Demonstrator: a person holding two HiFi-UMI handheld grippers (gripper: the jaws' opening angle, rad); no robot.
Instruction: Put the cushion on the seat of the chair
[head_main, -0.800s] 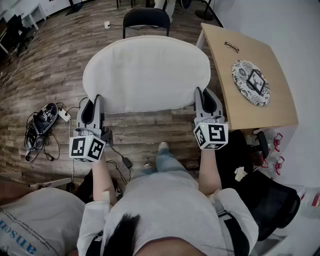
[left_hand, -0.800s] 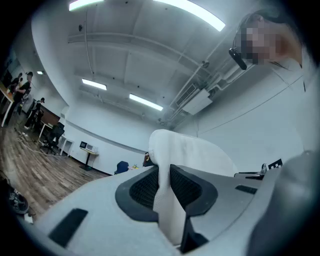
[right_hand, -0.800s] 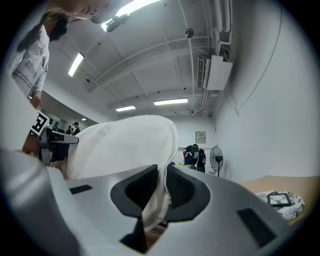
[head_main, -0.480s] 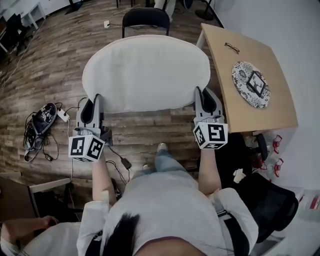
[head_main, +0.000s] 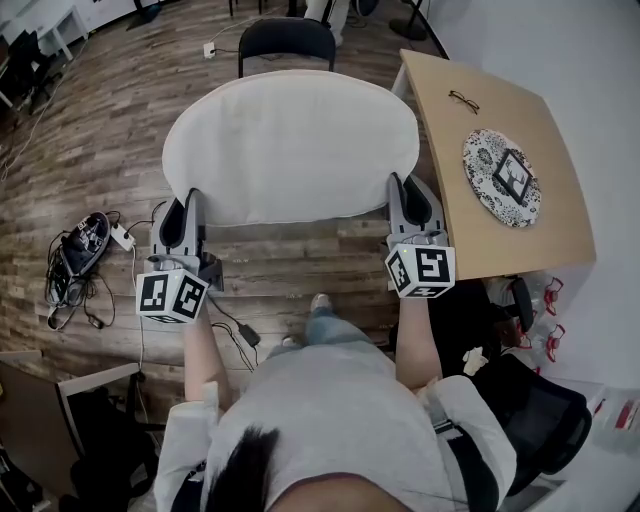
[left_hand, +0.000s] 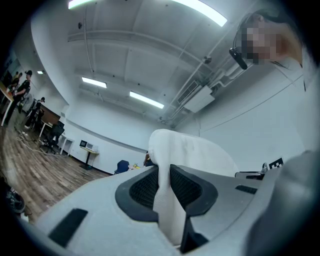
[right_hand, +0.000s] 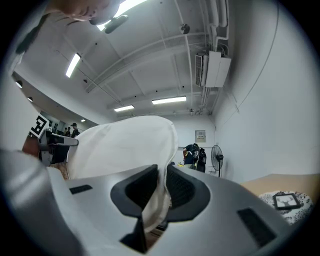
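A large oval white cushion (head_main: 290, 145) hangs level above the wooden floor, carried between both grippers. My left gripper (head_main: 188, 208) is shut on its near left edge; the white fabric (left_hand: 167, 200) is pinched between the dark pads. My right gripper (head_main: 403, 198) is shut on the near right edge, with the cushion's rim (right_hand: 159, 200) squeezed between its pads. A black chair (head_main: 288, 38) stands just beyond the cushion; only its backrest shows, the seat is hidden by the cushion.
A light wooden table (head_main: 500, 150) stands at the right with a patterned round plate (head_main: 500, 165) and glasses (head_main: 462, 97) on it. Cables and a bag (head_main: 80, 250) lie on the floor at left. A black office chair (head_main: 530, 400) sits at lower right.
The cushion and both grippers have barely shifted. A person at the lower left of the head view has moved out of sight.
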